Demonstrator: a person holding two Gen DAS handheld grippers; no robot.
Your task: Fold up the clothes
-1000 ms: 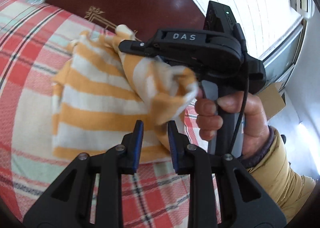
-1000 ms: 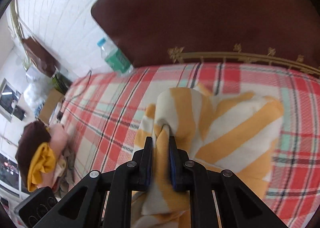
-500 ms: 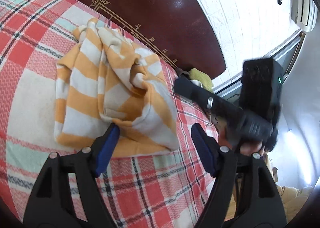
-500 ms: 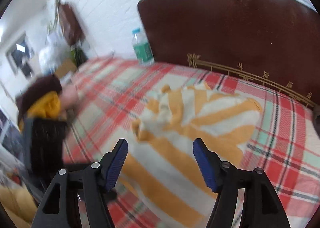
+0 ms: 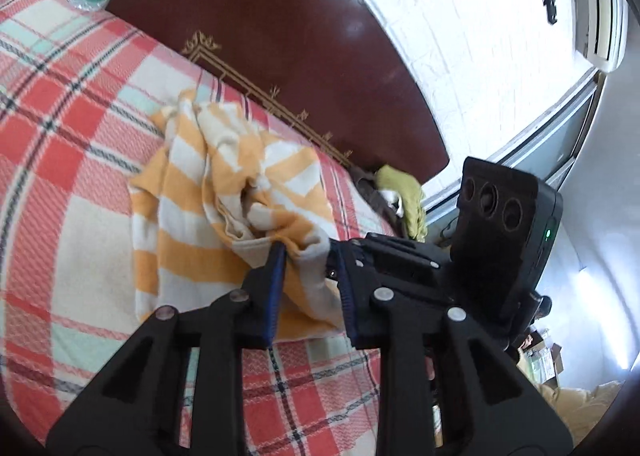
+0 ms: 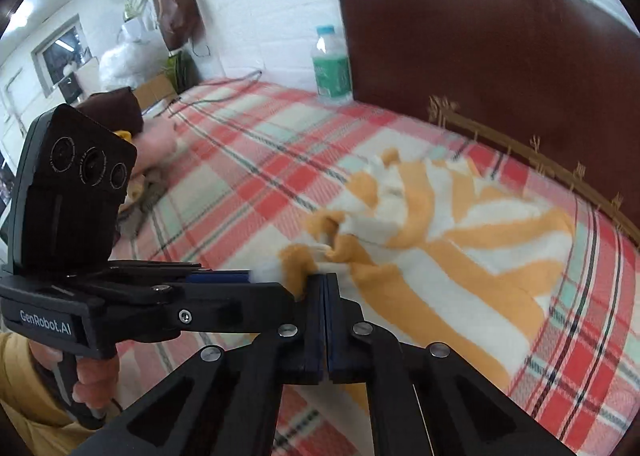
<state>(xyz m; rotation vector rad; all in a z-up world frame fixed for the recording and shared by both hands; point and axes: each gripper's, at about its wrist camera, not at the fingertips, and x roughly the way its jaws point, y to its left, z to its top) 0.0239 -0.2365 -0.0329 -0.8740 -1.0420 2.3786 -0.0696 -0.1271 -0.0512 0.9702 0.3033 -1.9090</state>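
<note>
An orange-and-white striped garment (image 5: 200,223) lies crumpled on the plaid bedspread (image 5: 60,159) near the headboard. My left gripper (image 5: 310,280) is at its near corner. Its jaws are closing, with a thick fold of the cloth bunched between the blue pads (image 5: 275,284). In the right wrist view the same garment (image 6: 460,240) spreads to the right. My right gripper (image 6: 325,284) is shut, its fingers pressed together on the orange edge of the cloth. The left gripper (image 6: 244,278) sits just to its left, held by a hand in a yellow sleeve. The two grippers hold the same edge, close together.
A dark red headboard (image 6: 500,55) closes off the far side of the bed. A water bottle (image 6: 331,63) stands at its left end. Other clothes are piled at the bed's left (image 6: 120,115). A yellow-green garment (image 5: 404,195) lies by the window.
Half a second ago both grippers hung wide open over the dropped garment. Both have since closed on its near edge, side by side.
</note>
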